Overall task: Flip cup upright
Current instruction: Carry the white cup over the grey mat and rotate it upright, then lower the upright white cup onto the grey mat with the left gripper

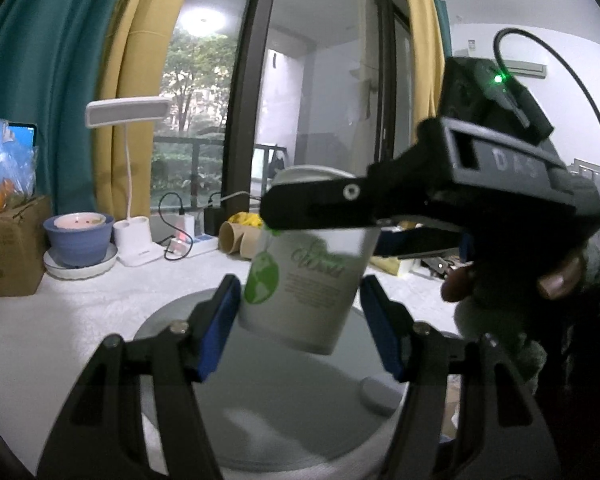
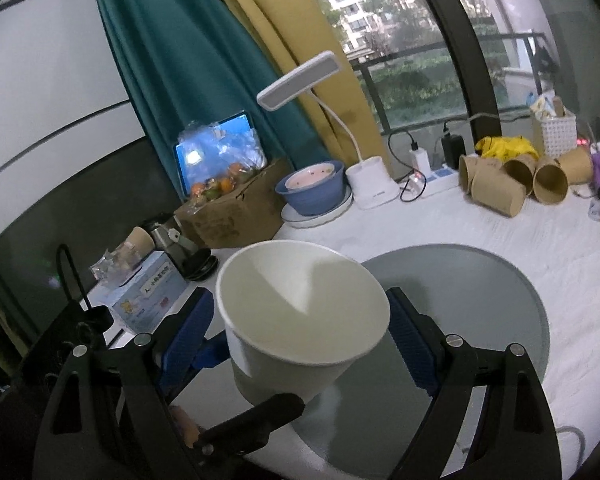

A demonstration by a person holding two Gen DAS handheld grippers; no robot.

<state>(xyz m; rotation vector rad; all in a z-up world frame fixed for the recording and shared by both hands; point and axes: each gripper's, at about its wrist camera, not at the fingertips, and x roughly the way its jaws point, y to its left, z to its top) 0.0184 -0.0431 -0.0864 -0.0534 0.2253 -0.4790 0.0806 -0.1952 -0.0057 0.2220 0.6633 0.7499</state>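
A white paper cup (image 1: 300,284) with a green globe print is held in the air above a round grey tray (image 1: 284,408), mouth up and slightly tilted. My right gripper (image 1: 320,212) comes in from the right and is shut on the cup near its rim. In the right wrist view the cup (image 2: 300,312) sits between the blue pads (image 2: 414,340), its open mouth facing the camera. My left gripper (image 1: 300,332) is open, its blue pads (image 1: 220,328) either side of the cup's base without touching it. One left finger (image 2: 244,424) shows below the cup.
The grey tray (image 2: 480,320) lies on a white tablecloth (image 2: 540,232). Behind stand a blue bowl on a plate (image 1: 79,240), a white desk lamp (image 1: 134,240), a power strip (image 1: 192,245), a cardboard box (image 1: 8,248) and several brown paper cups (image 2: 516,184). A tissue box (image 2: 148,296) sits at the left.
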